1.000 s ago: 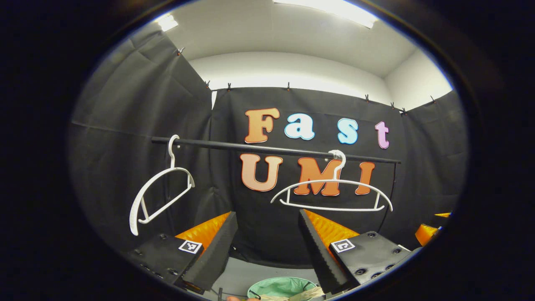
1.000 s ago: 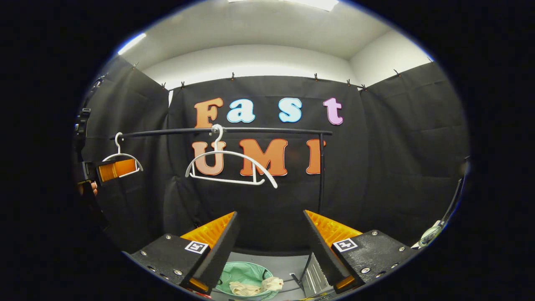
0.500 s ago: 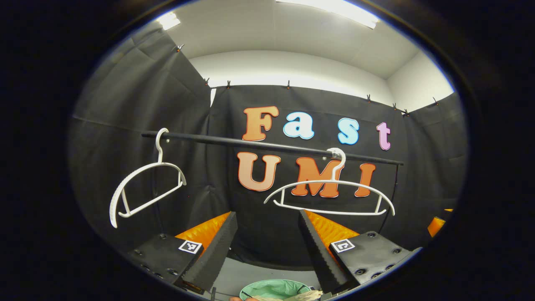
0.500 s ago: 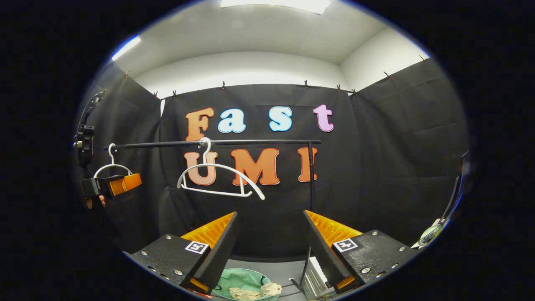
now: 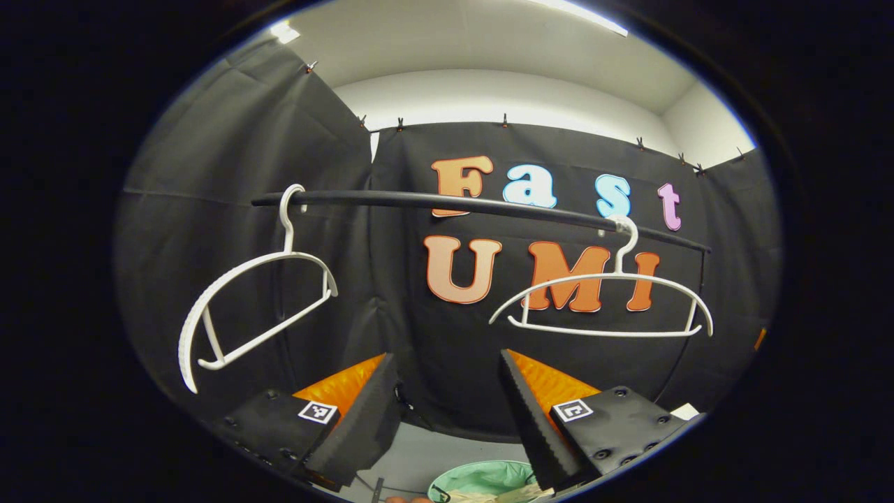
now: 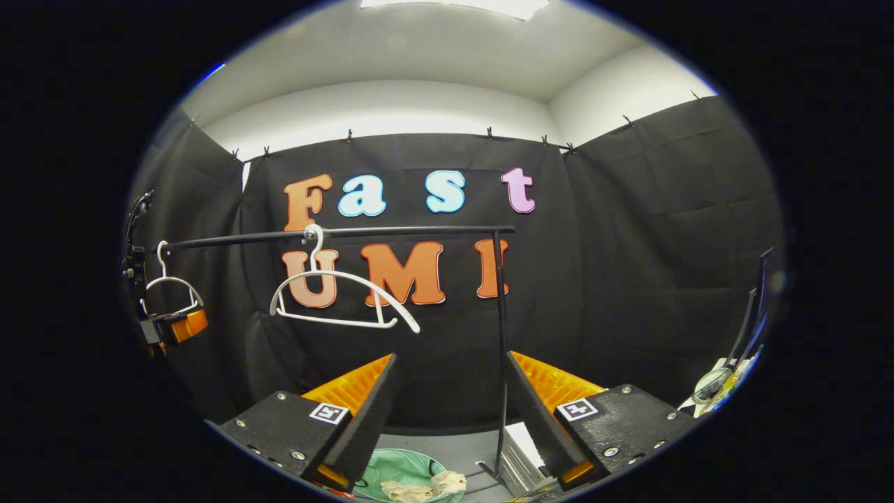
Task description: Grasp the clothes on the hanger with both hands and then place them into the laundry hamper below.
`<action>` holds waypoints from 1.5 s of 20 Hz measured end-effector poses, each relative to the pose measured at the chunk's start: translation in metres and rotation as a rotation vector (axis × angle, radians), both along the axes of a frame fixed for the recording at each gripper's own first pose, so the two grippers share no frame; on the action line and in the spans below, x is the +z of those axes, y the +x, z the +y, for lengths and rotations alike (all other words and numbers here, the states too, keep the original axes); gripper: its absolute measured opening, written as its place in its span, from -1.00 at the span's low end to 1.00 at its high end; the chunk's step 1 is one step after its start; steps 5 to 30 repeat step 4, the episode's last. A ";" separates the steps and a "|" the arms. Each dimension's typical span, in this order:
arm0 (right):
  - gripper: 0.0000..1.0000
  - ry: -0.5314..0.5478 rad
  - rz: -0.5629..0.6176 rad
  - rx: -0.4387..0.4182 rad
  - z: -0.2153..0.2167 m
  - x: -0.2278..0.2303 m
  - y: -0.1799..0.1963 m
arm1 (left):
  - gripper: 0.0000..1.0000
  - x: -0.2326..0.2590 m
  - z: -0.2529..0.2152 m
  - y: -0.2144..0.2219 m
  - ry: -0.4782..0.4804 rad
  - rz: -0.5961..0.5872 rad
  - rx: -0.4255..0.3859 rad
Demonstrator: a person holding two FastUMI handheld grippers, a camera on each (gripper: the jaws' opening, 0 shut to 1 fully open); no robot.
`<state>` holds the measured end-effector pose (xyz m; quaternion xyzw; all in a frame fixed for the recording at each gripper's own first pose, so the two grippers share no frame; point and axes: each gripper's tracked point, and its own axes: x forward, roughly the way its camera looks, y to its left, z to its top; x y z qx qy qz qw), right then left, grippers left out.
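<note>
- White hangers (image 5: 601, 304) (image 5: 255, 304) hang bare on the rail (image 5: 482, 206).
- Clothes (image 6: 419, 485) lie in the green hamper (image 6: 391, 468) below; task looks finished.
- Left gripper (image 5: 447, 412) and right gripper (image 6: 450, 412): jaws apart, empty.

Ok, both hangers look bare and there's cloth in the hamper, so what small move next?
Probably none beyond drawing both tools back and stopping. The two white hangers on the rail carry nothing, beige cloth lies in the green hamper, and the left tool and right tool are open and empty.
</note>
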<state>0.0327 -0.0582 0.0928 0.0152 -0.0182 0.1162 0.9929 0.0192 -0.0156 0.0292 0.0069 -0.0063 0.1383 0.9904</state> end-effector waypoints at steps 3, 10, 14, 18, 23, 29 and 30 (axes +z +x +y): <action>0.86 -0.019 -0.027 -0.010 0.015 0.014 0.008 | 0.89 0.000 0.018 -0.004 0.008 -0.001 0.022; 0.97 -0.026 -0.032 -0.006 0.022 0.017 0.008 | 0.89 0.001 0.027 -0.004 0.010 -0.005 0.034; 0.97 -0.026 -0.032 -0.006 0.022 0.017 0.008 | 0.89 0.001 0.027 -0.004 0.010 -0.005 0.034; 0.97 -0.026 -0.032 -0.006 0.022 0.017 0.008 | 0.89 0.001 0.027 -0.004 0.010 -0.005 0.034; 0.97 -0.026 -0.032 -0.006 0.022 0.017 0.008 | 0.89 0.001 0.027 -0.004 0.010 -0.005 0.034; 0.97 -0.026 -0.032 -0.006 0.022 0.017 0.008 | 0.89 0.001 0.027 -0.004 0.010 -0.005 0.034; 0.97 -0.026 -0.032 -0.006 0.022 0.017 0.008 | 0.89 0.001 0.027 -0.004 0.010 -0.005 0.034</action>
